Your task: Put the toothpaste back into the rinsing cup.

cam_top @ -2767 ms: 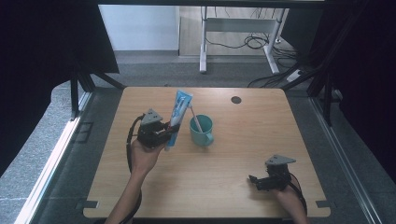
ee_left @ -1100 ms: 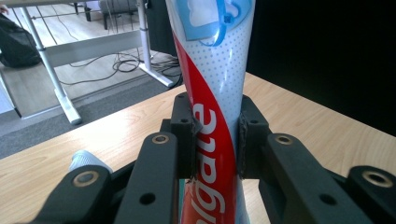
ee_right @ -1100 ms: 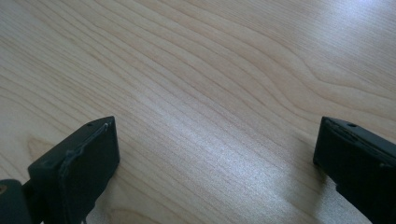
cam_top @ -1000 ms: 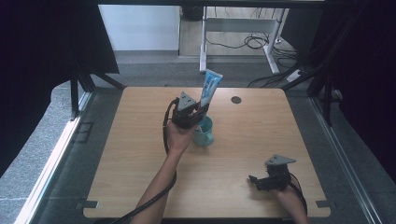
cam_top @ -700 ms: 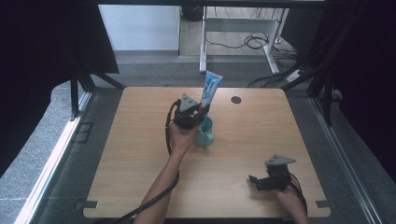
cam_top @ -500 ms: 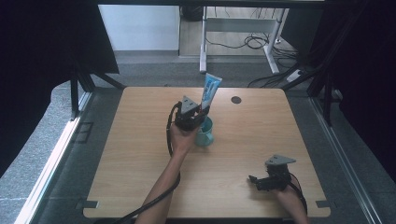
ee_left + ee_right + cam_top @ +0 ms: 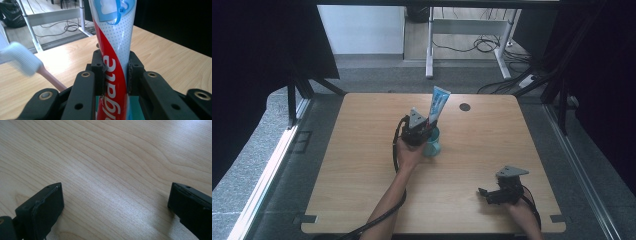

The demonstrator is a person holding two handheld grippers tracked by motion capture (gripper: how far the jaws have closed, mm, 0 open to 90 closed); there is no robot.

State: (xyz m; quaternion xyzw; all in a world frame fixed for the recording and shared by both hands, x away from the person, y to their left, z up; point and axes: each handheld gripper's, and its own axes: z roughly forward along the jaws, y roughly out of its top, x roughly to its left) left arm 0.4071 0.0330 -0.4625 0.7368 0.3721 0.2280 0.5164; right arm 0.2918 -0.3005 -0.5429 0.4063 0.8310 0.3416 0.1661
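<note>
A blue, white and red toothpaste tube (image 7: pixel 438 105) (image 7: pixel 113 47) stands nearly upright with its lower end inside a teal cup (image 7: pixel 432 146) at the middle of the wooden table (image 7: pixel 362 165). My left gripper (image 7: pixel 421 131) (image 7: pixel 115 72) is shut on the tube, its pads pressing both sides just above the cup's rim. A toothbrush with a white head and pink handle (image 7: pixel 30 65) leans out of the cup to the left in the left gripper view. My right gripper (image 7: pixel 486 194) (image 7: pixel 115 205) rests open over bare wood near the front right of the table, with nothing between its fingers.
A dark round cable hole (image 7: pixel 464 107) sits at the table's far side, right of the tube. Beyond the table stand a white desk frame (image 7: pixel 432 45) and loose cables (image 7: pixel 484 45) on the floor. Dark curtains flank both sides.
My left gripper has sunk a little with the toothpaste tube, bringing its lower end down into the cup. The right gripper has stayed where it was.
</note>
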